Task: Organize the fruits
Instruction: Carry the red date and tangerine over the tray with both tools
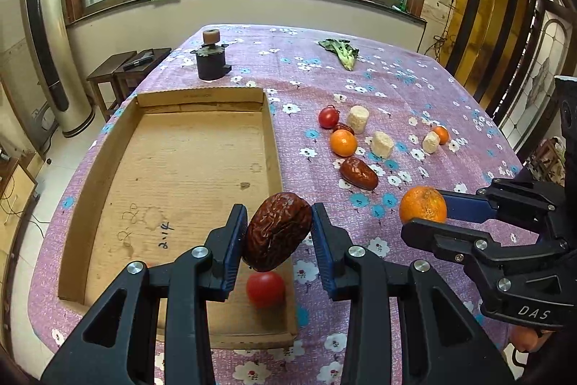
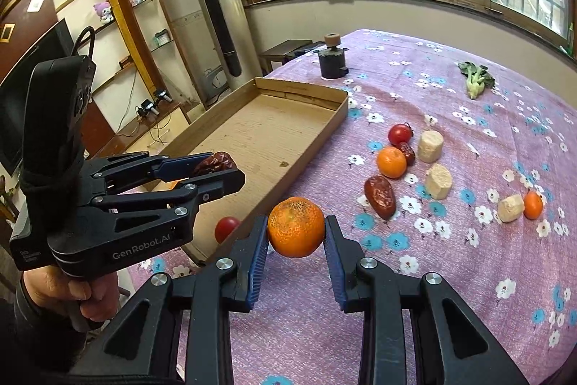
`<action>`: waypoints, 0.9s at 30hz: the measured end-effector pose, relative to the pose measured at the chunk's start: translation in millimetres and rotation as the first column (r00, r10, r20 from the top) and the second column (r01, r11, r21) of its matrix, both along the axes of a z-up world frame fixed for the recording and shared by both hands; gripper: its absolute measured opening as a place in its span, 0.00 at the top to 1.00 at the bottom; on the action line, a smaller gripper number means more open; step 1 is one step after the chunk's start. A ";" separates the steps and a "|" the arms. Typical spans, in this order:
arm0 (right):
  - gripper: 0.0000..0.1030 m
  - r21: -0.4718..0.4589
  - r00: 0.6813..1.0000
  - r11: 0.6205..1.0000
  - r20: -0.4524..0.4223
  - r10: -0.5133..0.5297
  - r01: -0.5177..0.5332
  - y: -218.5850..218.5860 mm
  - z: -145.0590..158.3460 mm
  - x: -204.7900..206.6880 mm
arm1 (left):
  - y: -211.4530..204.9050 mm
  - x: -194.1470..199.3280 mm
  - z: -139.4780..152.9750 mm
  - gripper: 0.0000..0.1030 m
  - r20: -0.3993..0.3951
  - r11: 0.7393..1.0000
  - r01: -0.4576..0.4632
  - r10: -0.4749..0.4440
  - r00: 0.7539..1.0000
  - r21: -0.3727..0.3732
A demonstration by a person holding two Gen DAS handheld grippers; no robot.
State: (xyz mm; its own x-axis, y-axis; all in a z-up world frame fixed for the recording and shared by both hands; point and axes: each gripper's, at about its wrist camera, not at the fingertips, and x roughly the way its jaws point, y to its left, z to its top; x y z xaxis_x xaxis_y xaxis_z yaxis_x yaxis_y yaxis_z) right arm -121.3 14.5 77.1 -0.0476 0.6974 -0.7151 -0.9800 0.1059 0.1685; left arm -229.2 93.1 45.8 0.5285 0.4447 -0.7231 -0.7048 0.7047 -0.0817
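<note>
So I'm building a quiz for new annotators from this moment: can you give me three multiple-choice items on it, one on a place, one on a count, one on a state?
1. Where is the tomato nearest the camera?
A. inside the cardboard tray
B. beside the leafy green
C. on the dark pot

2. How many pale chunks lie on the tablecloth?
A. one
B. three
C. five

3. What is the right gripper doing?
A. hanging open
B. shut on an orange
C. shut on a tomato

Answers:
1 A: the tomato lies on the floor of the cardboard tray, at its near corner.
2 B: three pale chunks sit among the loose fruit.
3 B: the right gripper presses both pads on the orange; the left gripper holds a date.
</note>
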 end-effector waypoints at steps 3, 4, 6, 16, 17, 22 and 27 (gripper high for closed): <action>0.70 0.000 1.000 1.000 0.001 0.009 -0.009 2.9 0.4 -3.1 | 1.8 -2.7 -0.4 0.67 0.001 1.000 -0.006 0.006 1.000 -0.001; 0.70 0.001 1.000 1.000 0.002 0.012 -0.012 3.4 0.3 -4.2 | 2.6 -3.7 -0.6 0.67 0.002 1.000 -0.007 0.007 1.000 -0.002; 0.70 -0.001 1.000 1.000 0.002 0.016 -0.016 5.0 -0.1 -6.3 | 3.9 -5.4 -0.6 0.67 0.002 1.000 -0.011 0.011 1.000 -0.002; 0.70 -0.003 0.999 0.999 0.000 0.041 -0.041 13.4 -2.2 -15.8 | 13.7 -16.5 -3.1 0.67 -0.001 0.999 -0.046 0.046 0.999 -0.005; 0.70 -0.004 0.999 0.999 -0.001 0.044 -0.044 14.4 -2.8 -16.7 | 15.2 -17.6 -3.7 0.67 -0.002 0.999 -0.050 0.050 0.999 -0.005; 0.70 -0.006 0.998 0.998 -0.006 0.059 -0.059 20.3 -4.6 -19.8 | 22.1 -23.2 -6.0 0.67 -0.007 0.998 -0.070 0.070 0.998 -0.007; 0.70 -0.005 0.997 0.997 -0.025 0.079 -0.079 28.8 -7.1 -24.5 | 33.0 -34.3 -7.0 0.67 -0.008 0.995 -0.100 0.100 0.995 -0.006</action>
